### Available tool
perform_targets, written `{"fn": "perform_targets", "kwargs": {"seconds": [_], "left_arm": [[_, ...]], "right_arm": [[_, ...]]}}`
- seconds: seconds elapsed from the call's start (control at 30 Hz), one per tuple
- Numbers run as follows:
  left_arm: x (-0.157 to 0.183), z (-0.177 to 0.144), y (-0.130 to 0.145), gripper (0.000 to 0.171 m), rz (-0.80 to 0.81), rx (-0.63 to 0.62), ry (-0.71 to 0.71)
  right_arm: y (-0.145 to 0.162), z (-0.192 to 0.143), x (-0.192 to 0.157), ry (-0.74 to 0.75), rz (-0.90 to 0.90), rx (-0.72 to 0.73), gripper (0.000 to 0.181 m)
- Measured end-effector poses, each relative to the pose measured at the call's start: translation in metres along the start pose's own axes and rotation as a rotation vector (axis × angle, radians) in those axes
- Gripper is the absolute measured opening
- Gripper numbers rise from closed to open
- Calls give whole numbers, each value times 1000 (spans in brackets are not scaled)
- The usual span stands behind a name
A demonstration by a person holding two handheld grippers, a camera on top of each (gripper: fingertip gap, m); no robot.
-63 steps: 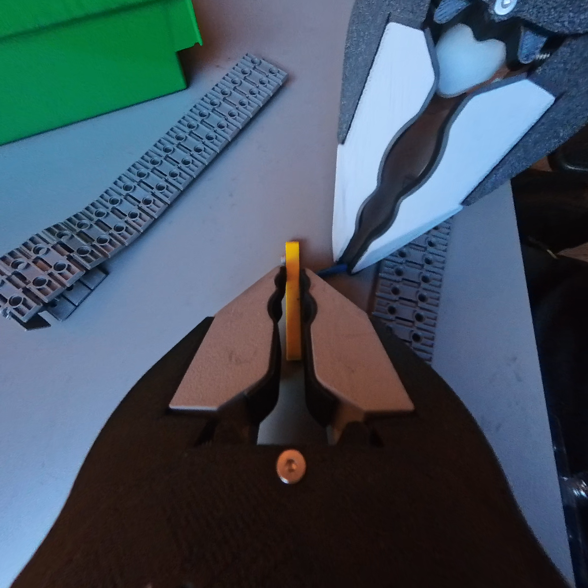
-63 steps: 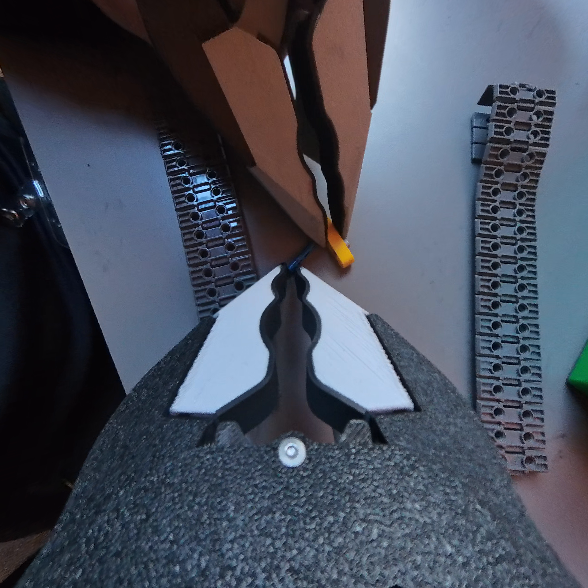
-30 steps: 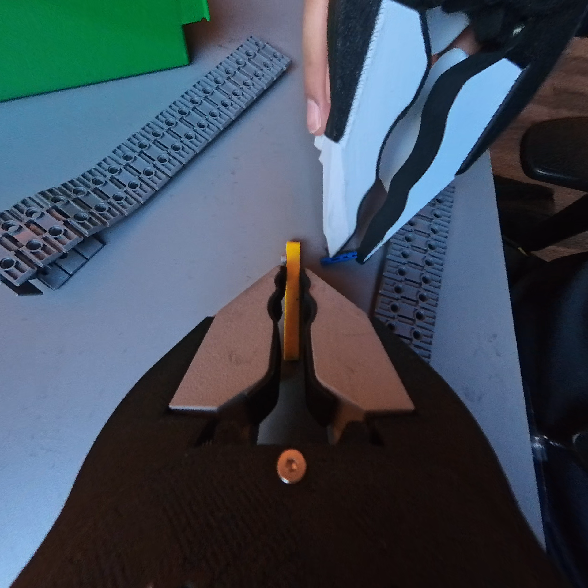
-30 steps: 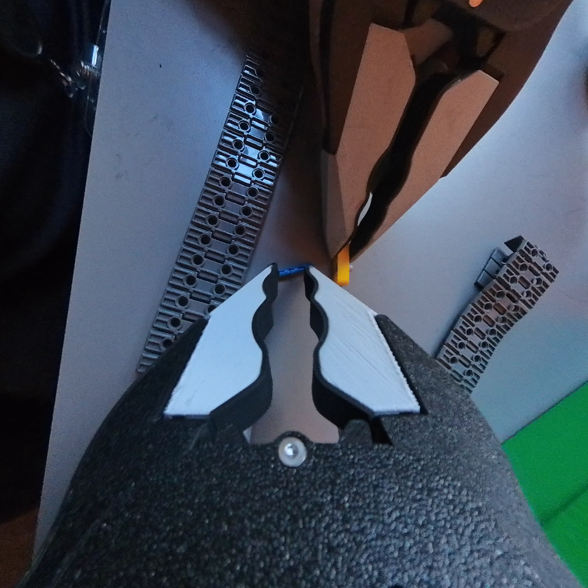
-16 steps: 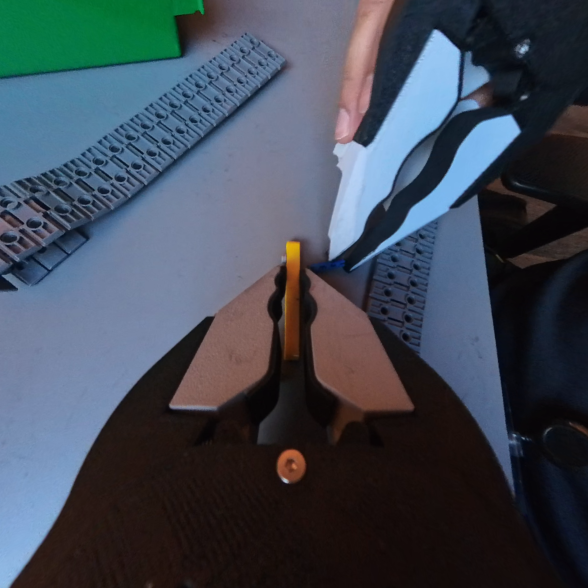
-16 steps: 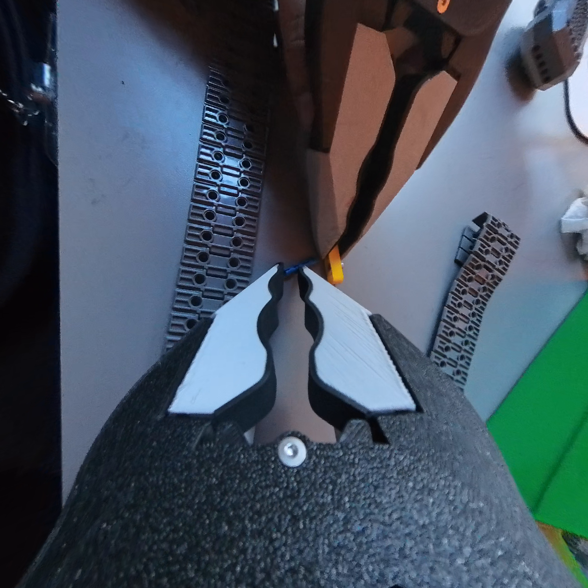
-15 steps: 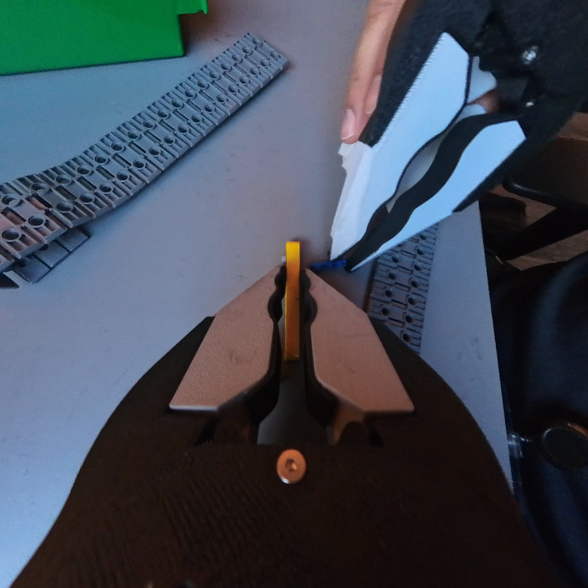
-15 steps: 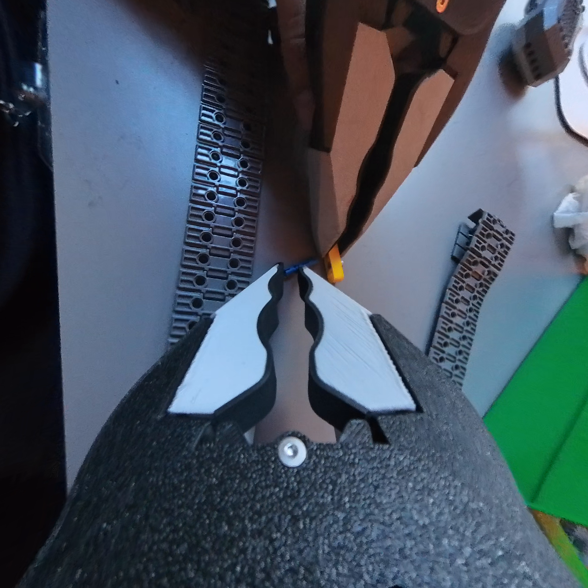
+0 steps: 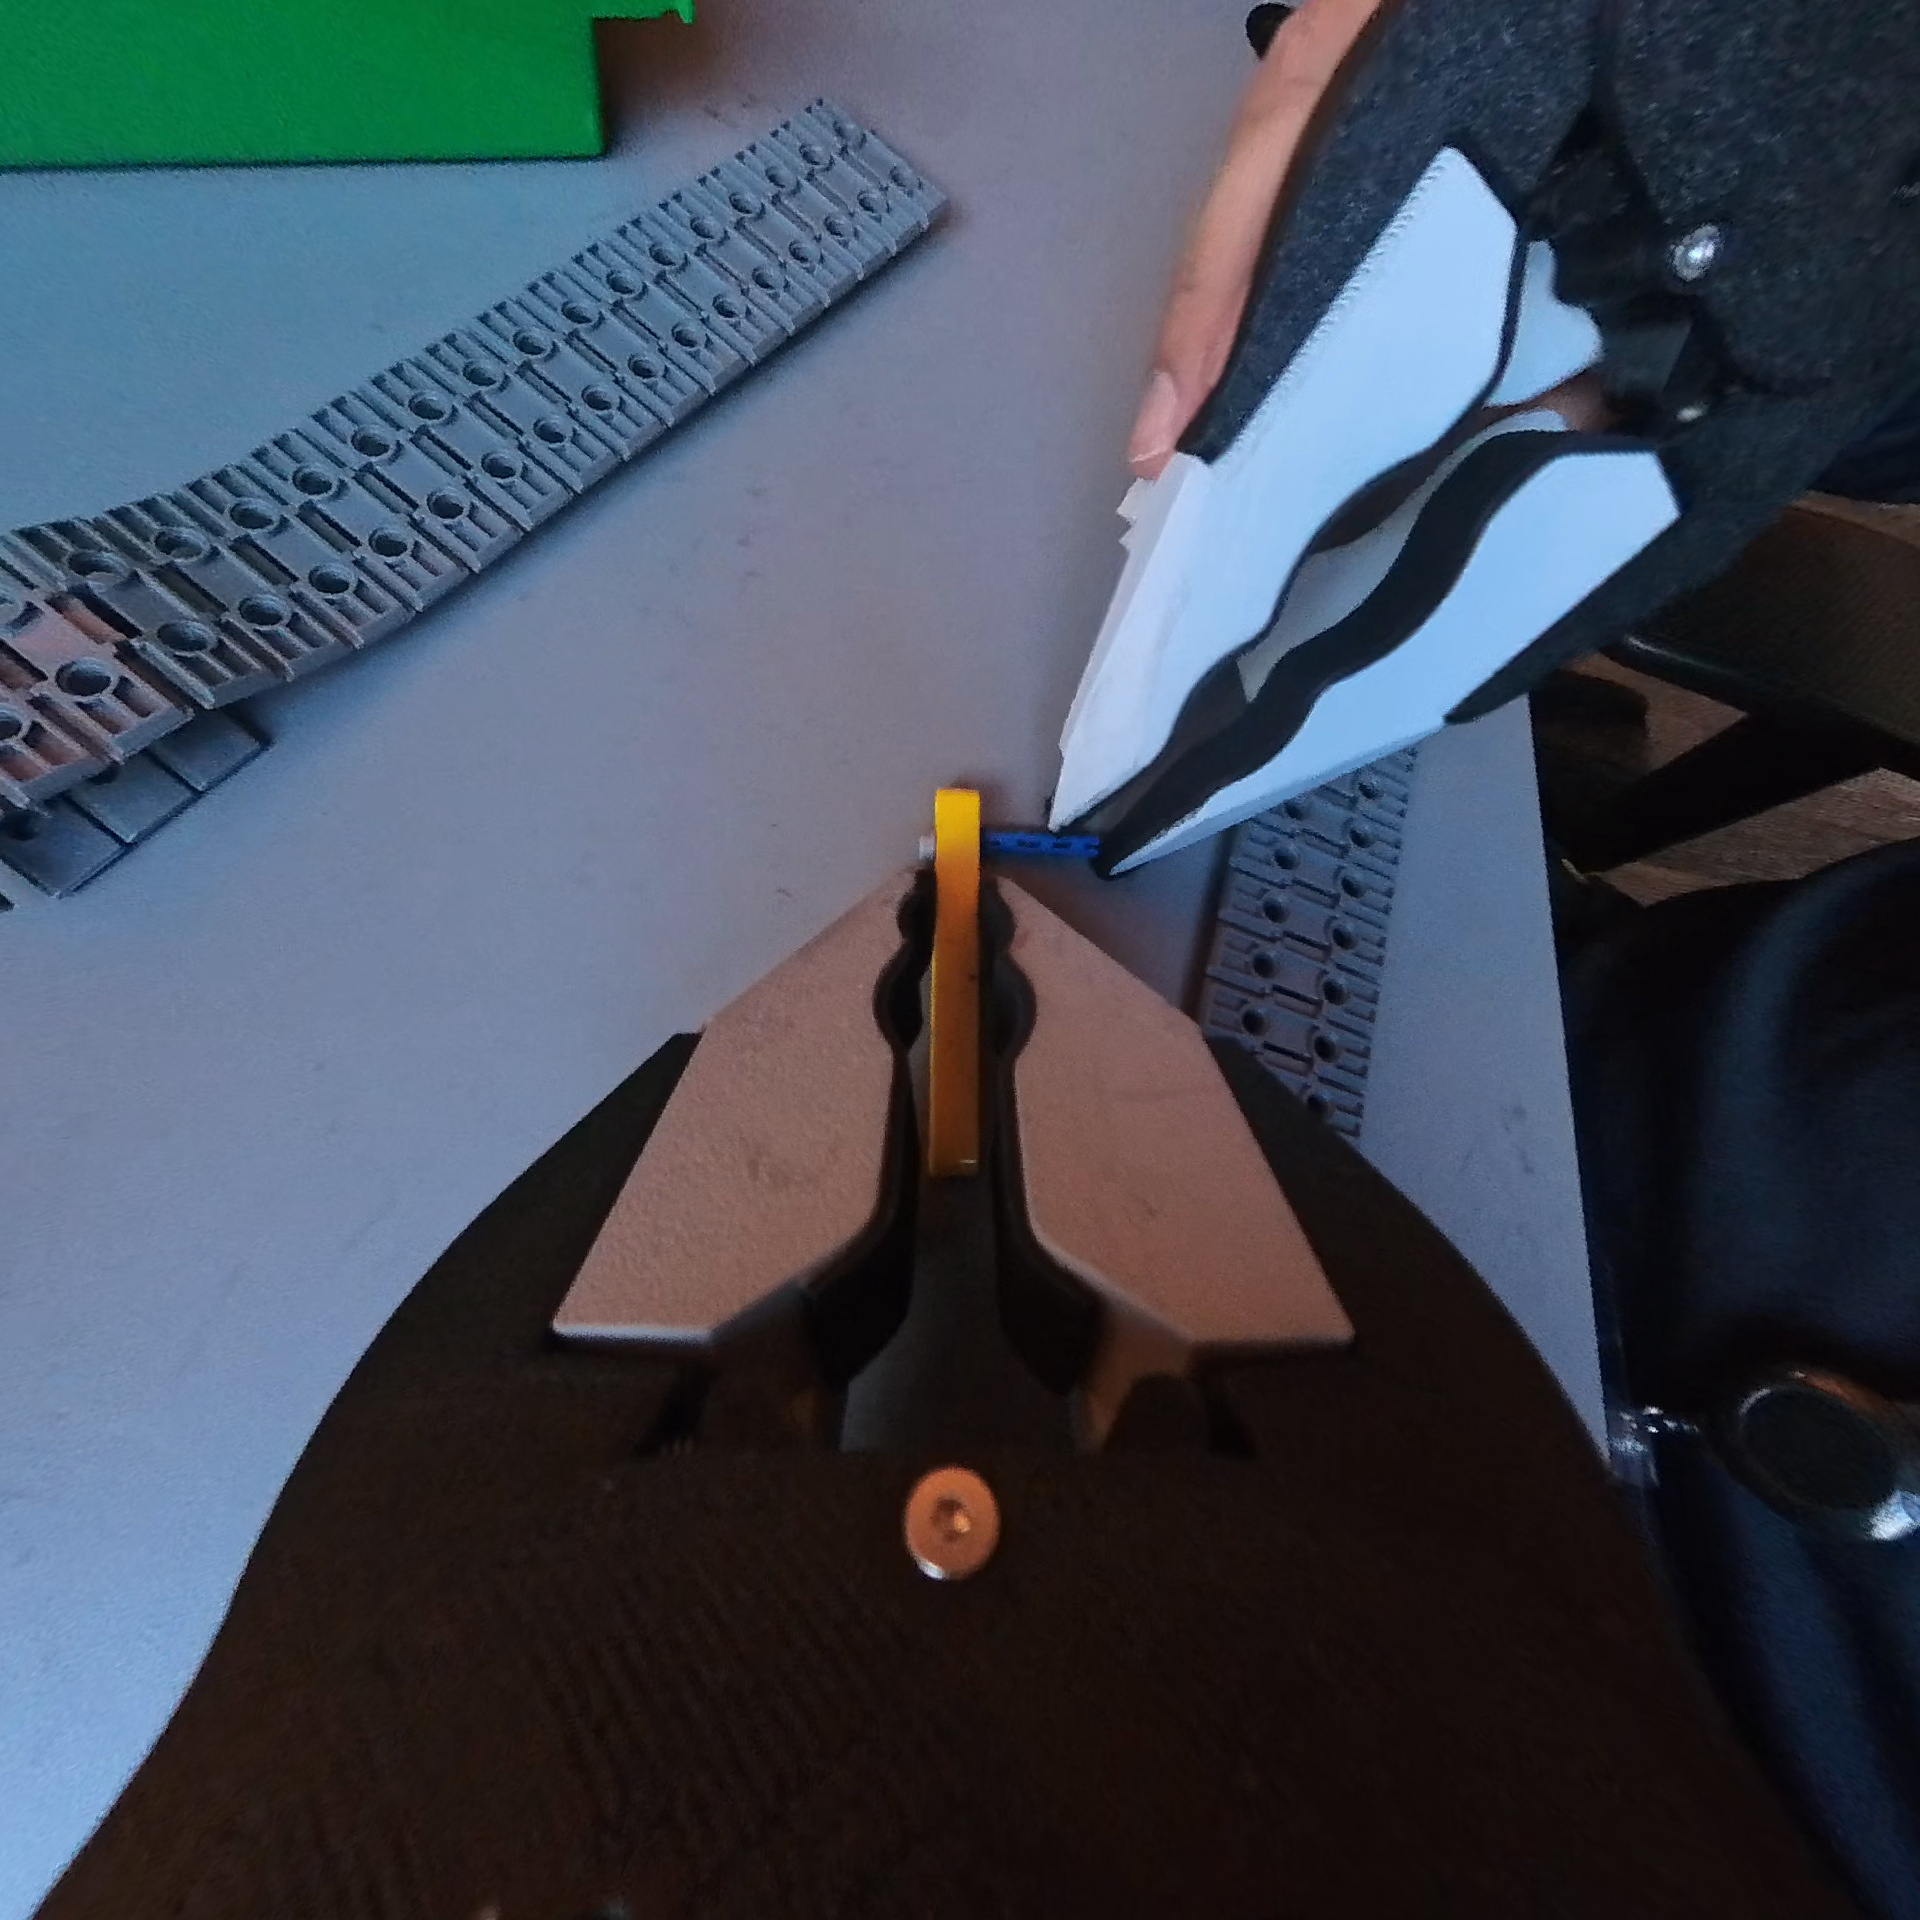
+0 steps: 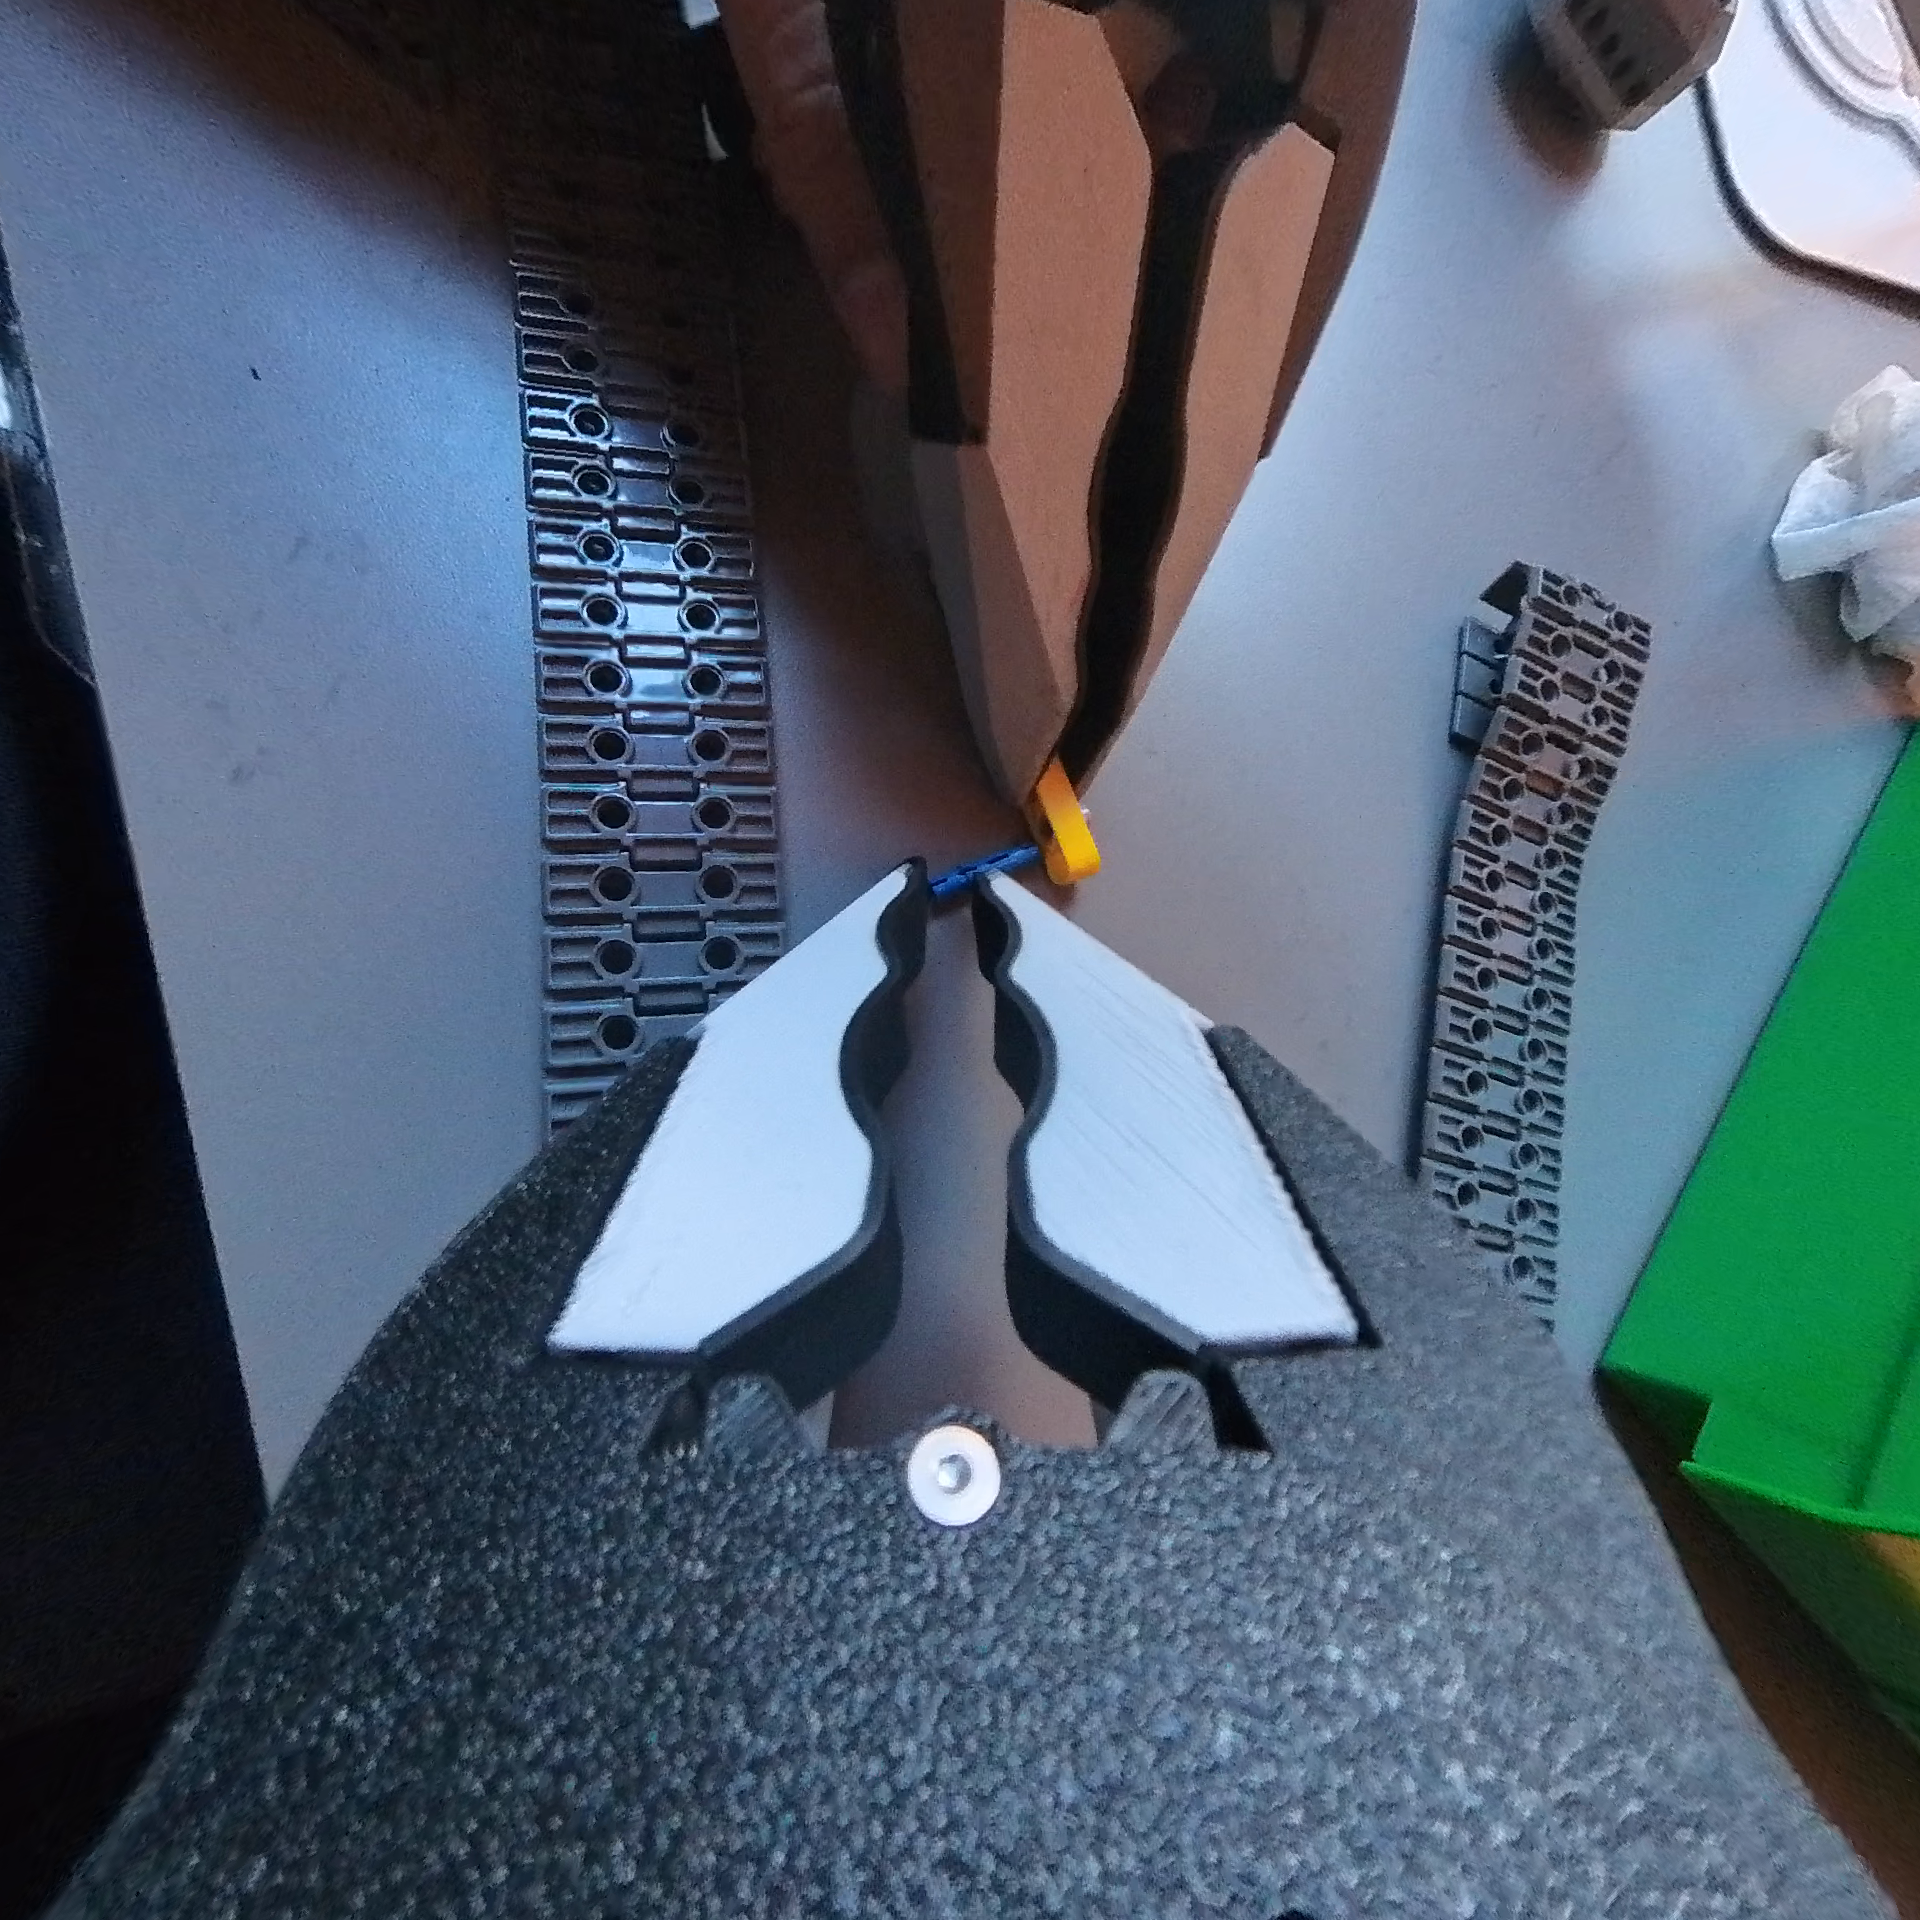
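Left gripper (image 9: 957,883) clamped on yellow beam (image 9: 954,997), above grey table (image 9: 520,831). Right gripper (image 10: 948,891) pinching blue pin (image 10: 982,871), entering beam's end hole. Parts probably light, rigid, slippery; grip flats.

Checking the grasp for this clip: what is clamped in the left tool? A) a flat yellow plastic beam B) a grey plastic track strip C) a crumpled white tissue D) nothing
A: the left tool is shut on the flat yellow plastic beam, held edge-on between its fingers.
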State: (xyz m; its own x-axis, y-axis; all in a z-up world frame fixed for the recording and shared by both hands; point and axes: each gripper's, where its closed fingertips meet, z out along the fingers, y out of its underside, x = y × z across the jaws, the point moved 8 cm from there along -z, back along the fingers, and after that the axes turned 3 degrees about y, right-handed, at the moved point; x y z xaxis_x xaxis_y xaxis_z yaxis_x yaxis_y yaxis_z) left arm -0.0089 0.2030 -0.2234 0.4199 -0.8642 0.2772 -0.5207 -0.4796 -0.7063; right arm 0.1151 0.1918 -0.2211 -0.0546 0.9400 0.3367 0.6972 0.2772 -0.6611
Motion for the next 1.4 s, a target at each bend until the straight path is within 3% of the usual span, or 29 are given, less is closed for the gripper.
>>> {"fn": "perform_targets", "kwargs": {"seconds": [0.27, 0.53, 0.7, 1.03, 1.4], "left_arm": [[1, 2, -1, 7, -29, 3, 22], [2, 2, -1, 6, -6, -1, 7], [7, 4, -2, 6, 99, -24, -55], [8, 3, -1, 7, 158, -37, -69], [10, 2, 1, 8, 248, -61, -77]], "right_arm": [[0, 0, -8, 110, -100, 12, 5], [-1, 0, -7, 99, -62, -7, 5], [-2, 0, -3, 30, 25, -30, 5], [-6, 4, 9, -127, 144, -81, 5], [-3, 5, 14, -200, 180, -63, 5]]}}
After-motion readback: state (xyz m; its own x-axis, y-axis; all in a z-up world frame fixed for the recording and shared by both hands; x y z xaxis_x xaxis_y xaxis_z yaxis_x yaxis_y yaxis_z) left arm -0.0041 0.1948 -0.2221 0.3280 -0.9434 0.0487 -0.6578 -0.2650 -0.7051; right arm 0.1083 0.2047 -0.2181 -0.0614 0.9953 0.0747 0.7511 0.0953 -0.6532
